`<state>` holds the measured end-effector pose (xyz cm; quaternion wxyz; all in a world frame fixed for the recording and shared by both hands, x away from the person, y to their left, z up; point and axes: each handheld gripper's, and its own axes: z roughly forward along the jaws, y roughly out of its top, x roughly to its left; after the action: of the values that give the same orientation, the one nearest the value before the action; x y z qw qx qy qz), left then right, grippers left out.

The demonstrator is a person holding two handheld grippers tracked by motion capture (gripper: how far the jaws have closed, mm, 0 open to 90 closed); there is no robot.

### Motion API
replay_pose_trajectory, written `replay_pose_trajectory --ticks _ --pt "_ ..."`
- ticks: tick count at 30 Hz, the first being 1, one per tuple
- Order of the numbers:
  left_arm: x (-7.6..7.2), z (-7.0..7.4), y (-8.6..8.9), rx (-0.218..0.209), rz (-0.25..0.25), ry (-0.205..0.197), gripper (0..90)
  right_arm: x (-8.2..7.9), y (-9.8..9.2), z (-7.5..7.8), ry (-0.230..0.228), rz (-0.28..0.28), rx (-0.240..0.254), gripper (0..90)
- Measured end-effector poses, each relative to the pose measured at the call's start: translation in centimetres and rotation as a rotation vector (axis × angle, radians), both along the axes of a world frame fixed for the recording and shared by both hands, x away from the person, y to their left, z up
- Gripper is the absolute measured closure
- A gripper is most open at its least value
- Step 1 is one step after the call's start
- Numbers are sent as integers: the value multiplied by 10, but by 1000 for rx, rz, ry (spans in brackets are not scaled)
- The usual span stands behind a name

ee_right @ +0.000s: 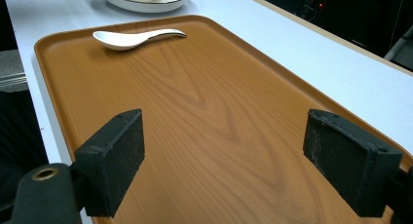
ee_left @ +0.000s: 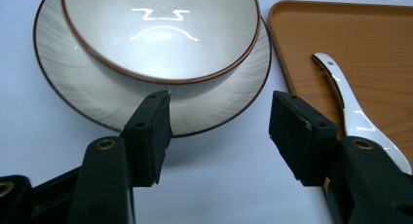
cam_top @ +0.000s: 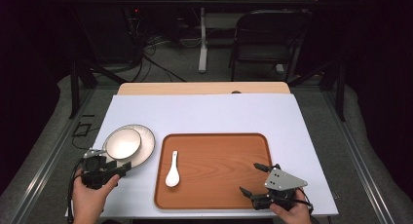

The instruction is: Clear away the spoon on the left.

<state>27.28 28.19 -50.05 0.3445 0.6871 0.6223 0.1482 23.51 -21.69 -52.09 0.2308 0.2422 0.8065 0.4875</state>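
Note:
A white bowl sits on a white plate with a dark rim, left on the table. A white ceramic spoon lies at the left end of a wooden tray. My left gripper stands open just before the plate's near rim, with nothing between its pads. Over the tray's near right corner my right gripper is open and empty, pointing along the tray toward the spoon.
A white sheet covers the table, with a wooden edge at the back. Beyond the table stand a black folding chair and cables on the floor. Metal rails run along both sides of the table.

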Motion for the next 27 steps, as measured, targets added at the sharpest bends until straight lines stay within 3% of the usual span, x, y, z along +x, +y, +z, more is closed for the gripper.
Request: replay_pose_trajectory --ticks 12,15,20,27 --pt "-18 -18 1 45 40 -78 411 0 0 0 0 -1 -2 149" --pt "-20 -22 0 38 44 -90 410 0 0 0 -1 0 -1 149" --pt "-23 -26 -3 52 19 -117 408 0 0 0 -1 0 -2 149" --pt "-25 -29 -8 60 4 -124 409 0 0 0 -1 -2 0 149"
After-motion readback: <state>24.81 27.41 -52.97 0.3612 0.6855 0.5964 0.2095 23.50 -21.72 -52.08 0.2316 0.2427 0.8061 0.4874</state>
